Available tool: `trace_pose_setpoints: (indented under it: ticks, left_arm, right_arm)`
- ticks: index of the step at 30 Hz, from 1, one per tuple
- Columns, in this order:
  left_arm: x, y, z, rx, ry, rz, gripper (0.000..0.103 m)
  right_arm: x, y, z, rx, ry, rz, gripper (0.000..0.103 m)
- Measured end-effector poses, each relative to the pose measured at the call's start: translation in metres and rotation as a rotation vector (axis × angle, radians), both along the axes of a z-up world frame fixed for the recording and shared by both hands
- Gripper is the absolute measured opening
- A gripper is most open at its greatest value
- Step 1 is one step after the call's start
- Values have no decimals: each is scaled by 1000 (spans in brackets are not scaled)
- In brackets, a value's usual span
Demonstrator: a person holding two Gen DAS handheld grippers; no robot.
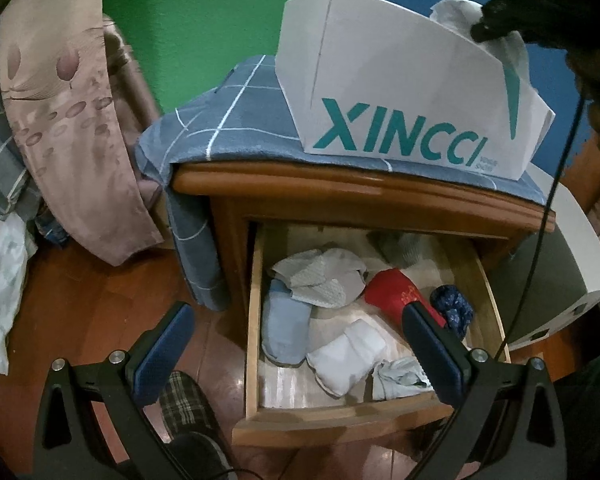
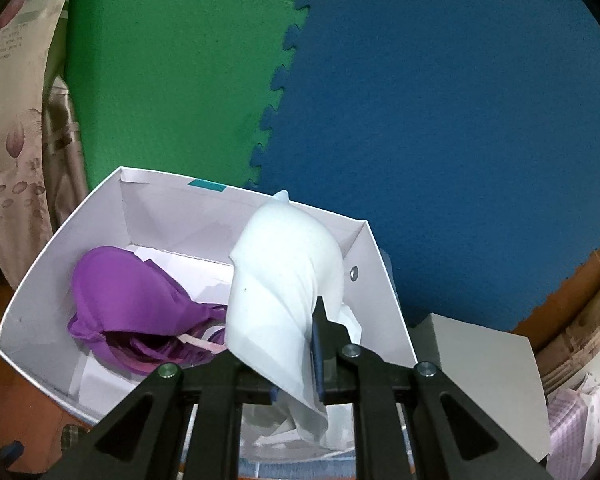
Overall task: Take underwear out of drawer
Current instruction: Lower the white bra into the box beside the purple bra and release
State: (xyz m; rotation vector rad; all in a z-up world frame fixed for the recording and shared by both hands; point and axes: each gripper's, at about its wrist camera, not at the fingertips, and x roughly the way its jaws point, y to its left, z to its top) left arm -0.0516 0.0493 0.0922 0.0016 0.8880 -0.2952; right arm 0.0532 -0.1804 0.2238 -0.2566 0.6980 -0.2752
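Observation:
The wooden drawer [image 1: 256,320] of the nightstand stands pulled out. Inside lie several garments: a grey-white piece [image 1: 320,276], a light blue one [image 1: 286,330], a white folded one [image 1: 346,358], a red one [image 1: 394,292] and a dark blue patterned one [image 1: 452,308]. My left gripper [image 1: 296,354] is open above the drawer's front, empty. My right gripper [image 2: 296,360] is shut on white underwear [image 2: 284,280] and holds it over the white XINCCI box [image 2: 40,292]; the box also shows in the left wrist view [image 1: 380,92]. A purple bra [image 2: 136,304] lies in the box.
A blue checked cloth [image 1: 228,120] covers the nightstand top [image 1: 340,192] under the box. A pink floral pillow [image 1: 72,120] leans at the left. A plaid slipper [image 1: 184,400] lies on the wooden floor. A white-grey box [image 1: 560,264] stands right of the nightstand.

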Motion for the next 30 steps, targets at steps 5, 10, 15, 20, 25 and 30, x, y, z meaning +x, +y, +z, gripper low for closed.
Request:
trace_pose_setpoints:
  ticks: [5, 10, 15, 20, 25, 30]
  left_arm:
    - [-1, -3, -2, -1, 8, -11, 102]
    - [0, -6, -5, 13, 12, -16, 102]
    - [-2, -12, -8, 31, 13, -32, 102]
    - [-1, -16, -9, 36, 18, -41, 102]
    - [-2, -20, -11, 47, 17, -52, 102]
    - [-3, -21, -12, 45, 18, -51, 102]
  right_arm:
    - [12, 3, -14, -37, 16, -12, 12]
    - [21, 11, -32, -30, 50, -23, 12]
    - [24, 9, -40, 0, 56, -32, 12]
    - [27, 8, -42, 7, 57, -30, 12]
    - [27, 4, -42, 28, 55, -36, 12]
    - [25, 0, -42, 37, 64, -56, 12]
